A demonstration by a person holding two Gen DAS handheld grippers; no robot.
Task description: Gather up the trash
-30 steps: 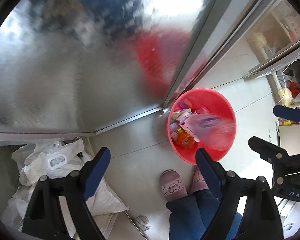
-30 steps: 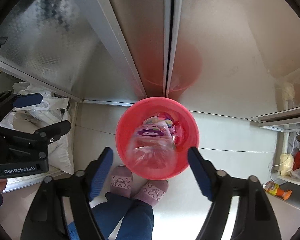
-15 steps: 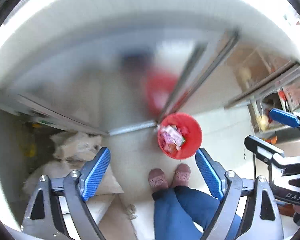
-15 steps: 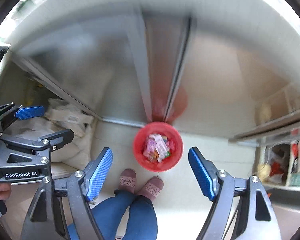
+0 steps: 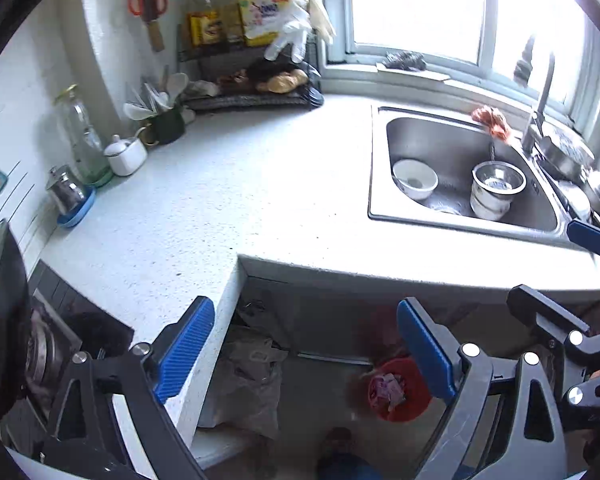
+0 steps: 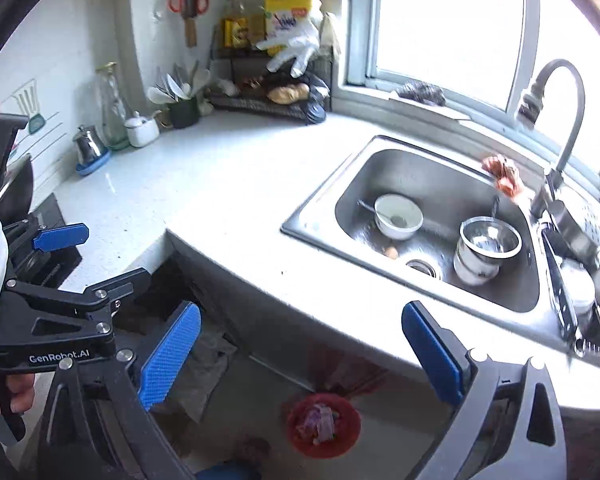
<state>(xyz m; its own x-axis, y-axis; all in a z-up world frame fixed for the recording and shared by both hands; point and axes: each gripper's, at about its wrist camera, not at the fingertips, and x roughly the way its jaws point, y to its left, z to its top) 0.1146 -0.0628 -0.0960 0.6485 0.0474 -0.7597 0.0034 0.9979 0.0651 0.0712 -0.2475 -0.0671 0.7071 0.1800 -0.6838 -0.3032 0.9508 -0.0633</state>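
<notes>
We hold both grippers above the counter (image 5: 260, 184), each with jaws spread wide and nothing between the blue pads.

Left gripper (image 5: 304, 352): fully open, empty. It sits at the bottom of its own frame, over the counter's inner corner. In the right view it appears at the left edge (image 6: 76, 256), also open.

Right gripper (image 6: 300, 356): fully open, empty. It sits at the bottom of its frame, over the counter's front edge. In the left view only part of it shows at the right edge (image 5: 580, 280).

The red bin (image 5: 400, 392) stands on the floor below the counter, at lower centre of both frames (image 6: 324, 424). It holds the trash (image 5: 386, 386), a crumpled pink and white wrapper (image 6: 318, 420). The bin lies between the pads in the right view and just inside the right pad in the left view.

The sink (image 6: 312, 220) occupies the right half of each frame. It contains a white bowl (image 6: 398, 216) and a steel pot (image 6: 488, 252). A rack (image 5: 252, 98) stands in the upper centre, against the wall. A grey bag (image 5: 248, 384) lies on the floor left of the bin.
</notes>
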